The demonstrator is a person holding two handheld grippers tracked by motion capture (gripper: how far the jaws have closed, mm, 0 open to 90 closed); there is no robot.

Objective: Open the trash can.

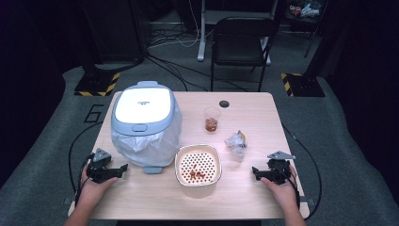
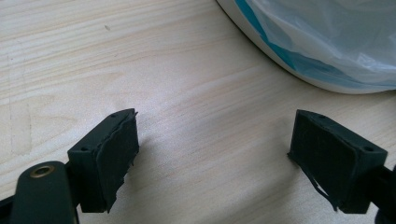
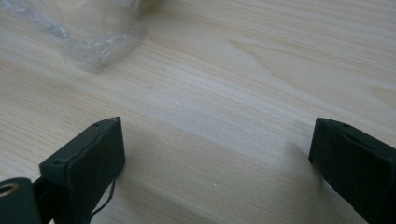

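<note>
Take the strainer bowl (image 1: 198,165) as the landmark: it sits at the front middle of the counter (image 1: 244,197) with a few reddish bits inside. The left tool (image 1: 115,172) rests well to its left, the right tool (image 1: 261,173) well to its right, both with jaws spread wide and holding nothing. The crumpled plastic wrapper (image 1: 236,141) lies just right of and behind the bowl, nearer the right tool, so that hand looks better placed to reach it. The bagged bin (image 1: 143,125) stands left of and behind the bowl, nearer the left tool.

Bright overhead light on table (image 1: 244,193), dark surroundings, glare patches, soft shadows, gripper views slightly blurred
</note>
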